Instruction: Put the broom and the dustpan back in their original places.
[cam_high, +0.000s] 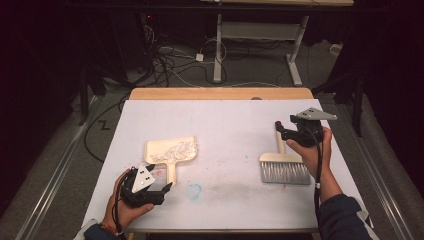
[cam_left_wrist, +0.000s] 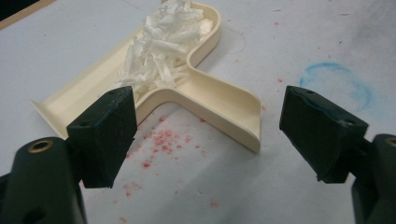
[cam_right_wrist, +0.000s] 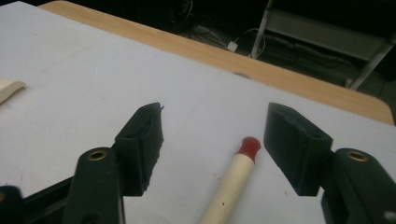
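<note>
White paper covers the desk. My left claw gapes just short of the dustpan handle, shreds inside. My right claw is spread around the brush handle, clamping nothing. Next, I think, each must close.

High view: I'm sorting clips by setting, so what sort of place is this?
Probably a lab or workshop, not a home: a white-covered table, loose cables on the floor behind it, and a bare desk frame in the dark.
</note>
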